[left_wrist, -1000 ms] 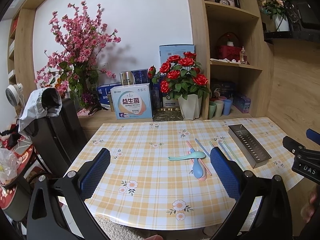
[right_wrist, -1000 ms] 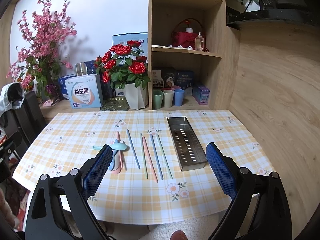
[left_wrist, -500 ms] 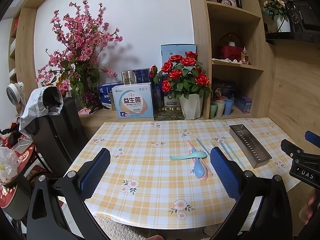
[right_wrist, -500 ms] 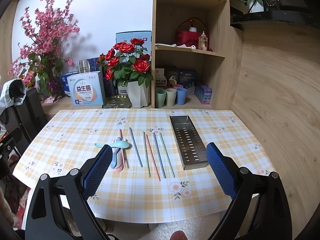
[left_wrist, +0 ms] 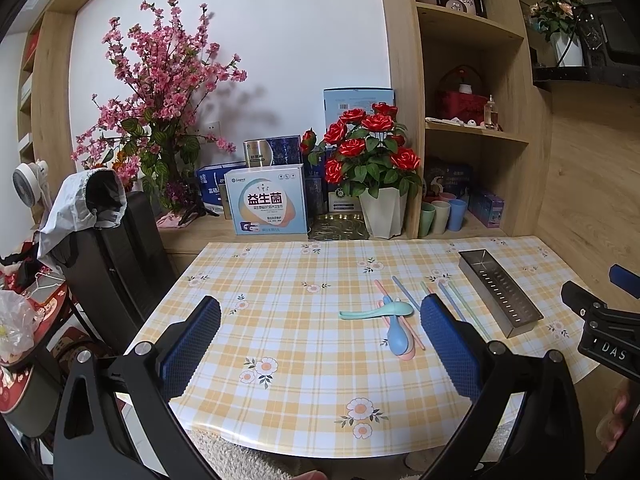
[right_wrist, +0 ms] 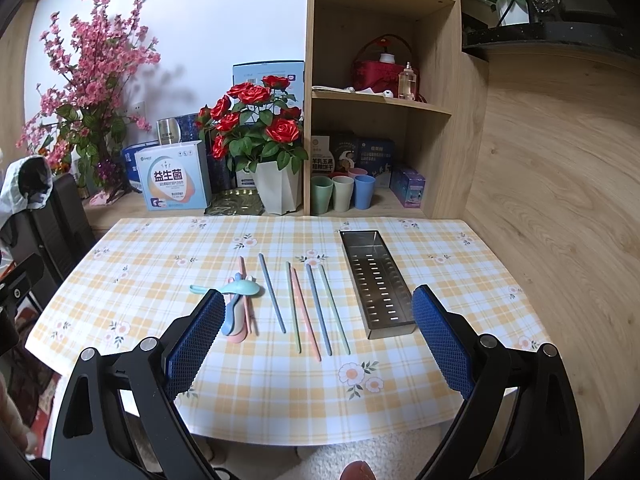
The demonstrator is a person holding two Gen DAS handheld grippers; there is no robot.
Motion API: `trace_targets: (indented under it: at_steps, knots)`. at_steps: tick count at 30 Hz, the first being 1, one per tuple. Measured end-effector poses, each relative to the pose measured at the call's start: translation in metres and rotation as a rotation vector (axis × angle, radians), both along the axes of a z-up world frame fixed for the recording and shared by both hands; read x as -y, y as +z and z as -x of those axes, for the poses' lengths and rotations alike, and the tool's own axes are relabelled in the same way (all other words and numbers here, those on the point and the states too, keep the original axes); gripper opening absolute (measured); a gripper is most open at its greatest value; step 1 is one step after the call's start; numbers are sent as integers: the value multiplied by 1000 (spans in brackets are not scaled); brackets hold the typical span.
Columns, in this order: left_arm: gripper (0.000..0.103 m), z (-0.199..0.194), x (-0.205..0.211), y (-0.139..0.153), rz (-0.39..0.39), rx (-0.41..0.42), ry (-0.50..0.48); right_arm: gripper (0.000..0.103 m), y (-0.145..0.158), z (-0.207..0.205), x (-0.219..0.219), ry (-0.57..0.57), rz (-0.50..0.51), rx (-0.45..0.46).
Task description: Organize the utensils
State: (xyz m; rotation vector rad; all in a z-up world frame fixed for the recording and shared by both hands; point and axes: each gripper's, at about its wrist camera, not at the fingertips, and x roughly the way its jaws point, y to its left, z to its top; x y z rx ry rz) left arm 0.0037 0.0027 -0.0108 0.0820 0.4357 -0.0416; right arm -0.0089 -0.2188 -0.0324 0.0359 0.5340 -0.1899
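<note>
Several pastel chopsticks (right_wrist: 316, 308) lie side by side on the checked tablecloth (right_wrist: 280, 376), left of a perforated steel tray (right_wrist: 376, 282). A teal spoon (right_wrist: 236, 289) lies across a blue spoon and a pink spoon (right_wrist: 236, 328). In the left wrist view the teal spoon (left_wrist: 380, 312), blue spoon (left_wrist: 397, 334) and steel tray (left_wrist: 498, 292) show too. My left gripper (left_wrist: 320, 344) is open and empty above the table's near left part. My right gripper (right_wrist: 316, 342) is open and empty above the near edge, in front of the chopsticks.
A white pot of red roses (right_wrist: 276, 192), boxes (right_wrist: 174, 182) and pastel cups (right_wrist: 342, 194) stand on the ledge behind the table. Wooden shelves (right_wrist: 380, 100) rise at the back right. A black chair (left_wrist: 116, 252) stands at the table's left side.
Both grippers have moved slightly closer to the table; the utensils and tray sit a little nearer in view. Nothing on the table has moved.
</note>
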Motion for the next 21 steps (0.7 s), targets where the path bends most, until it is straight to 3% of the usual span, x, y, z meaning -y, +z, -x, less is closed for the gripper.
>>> trace_targets:
  at_steps: [7,13,17,21]
  knots:
    - [98,0,-1,0,5,-2,-2,91,-2,-1,1,-3,-5,0]
    - [98,-6,-6,-1,45,-37,-18,91,-3,-2,4,1,-21,-5]
    - [98,-9,-13,0,112,-47,-76,91,-4,-8,11,7,-56,-11]
    - [98,-26,-18,0,79,-17,-81,91,-8,-27,22,33,-91,-37]
